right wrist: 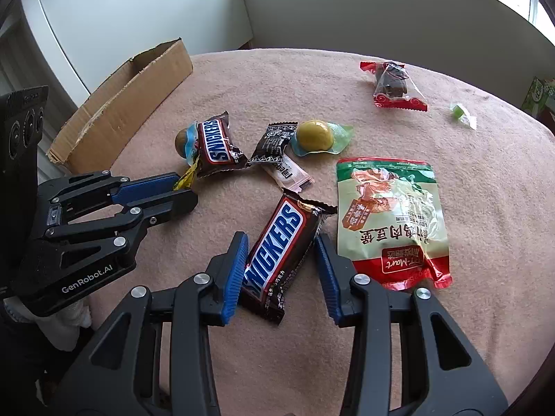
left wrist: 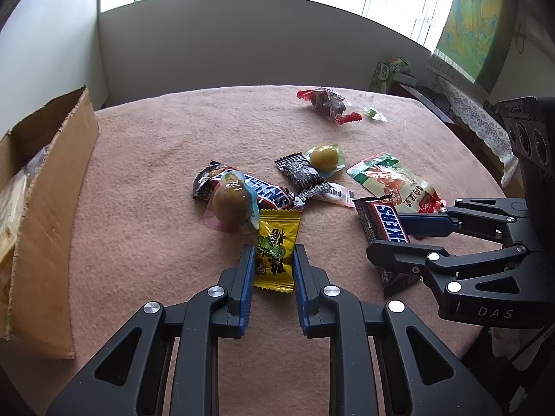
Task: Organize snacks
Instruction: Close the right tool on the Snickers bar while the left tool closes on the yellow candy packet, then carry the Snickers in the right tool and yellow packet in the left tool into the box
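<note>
Jaws, left gripper (left wrist: 274,260): clamping yellow candy packet (left wrist: 275,251) on worktop (left wrist: 145,208).
Jaws, right gripper (right wrist: 281,246): standing apart, straddling Snickers bar (right wrist: 277,253), lying flat.
Cardboard box (left wrist: 52,215): sitting at worktop's left edge.
Green-red pouch (right wrist: 392,218): lying just beside right gripper.

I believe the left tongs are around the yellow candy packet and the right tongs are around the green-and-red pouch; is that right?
Not quite. The left tongs do straddle the yellow candy packet, but the right tongs are around a Snickers bar; the green-and-red pouch lies just beside them, as the right wrist view shows.
</note>
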`<state>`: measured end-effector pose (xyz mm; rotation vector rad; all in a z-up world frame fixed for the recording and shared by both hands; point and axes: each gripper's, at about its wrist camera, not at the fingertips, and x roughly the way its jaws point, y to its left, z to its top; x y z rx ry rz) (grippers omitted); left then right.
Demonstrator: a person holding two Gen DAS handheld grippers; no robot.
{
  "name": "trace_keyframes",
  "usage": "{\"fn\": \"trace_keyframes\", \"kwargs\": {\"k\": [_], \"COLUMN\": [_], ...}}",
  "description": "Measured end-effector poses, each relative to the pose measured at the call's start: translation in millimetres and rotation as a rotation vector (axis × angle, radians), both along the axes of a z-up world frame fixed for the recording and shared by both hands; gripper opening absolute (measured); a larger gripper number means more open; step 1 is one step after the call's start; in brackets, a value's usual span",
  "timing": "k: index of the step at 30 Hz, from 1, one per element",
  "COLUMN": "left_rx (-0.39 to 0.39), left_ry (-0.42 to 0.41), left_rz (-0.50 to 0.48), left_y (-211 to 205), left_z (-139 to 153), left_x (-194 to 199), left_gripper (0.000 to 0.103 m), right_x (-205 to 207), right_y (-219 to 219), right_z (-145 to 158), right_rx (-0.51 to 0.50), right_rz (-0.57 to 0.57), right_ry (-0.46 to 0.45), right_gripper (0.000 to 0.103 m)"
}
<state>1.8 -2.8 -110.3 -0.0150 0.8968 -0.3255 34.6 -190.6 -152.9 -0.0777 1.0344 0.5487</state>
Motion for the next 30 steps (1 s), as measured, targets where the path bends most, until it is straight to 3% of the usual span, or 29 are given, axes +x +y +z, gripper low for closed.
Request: {"fn": "trace_keyframes", "kwargs": {"k": [4, 16, 30], "left_rx": [-0.019, -0.099, -0.138], "left_ry": [-0.011, -0.092, -0.234], "left_rz": [0.01, 0.053, 0.245], "left_y": [3, 19, 95], "left_z": [4, 35, 72], "left_x": [-3, -10, -18], "left_gripper": [0.02, 0.02, 0.019], "right_x": [4, 11, 51], "right_y": [-11, -11, 90], "right_z": [4, 41, 96], "right_rx": [0.057, 0.157, 0.257], "right_rz": [-0.027, -0.046, 0.069], "right_ry": [0.019, -0.031, -0.077], "right_gripper": [0.034, 0.032, 0.032]}}
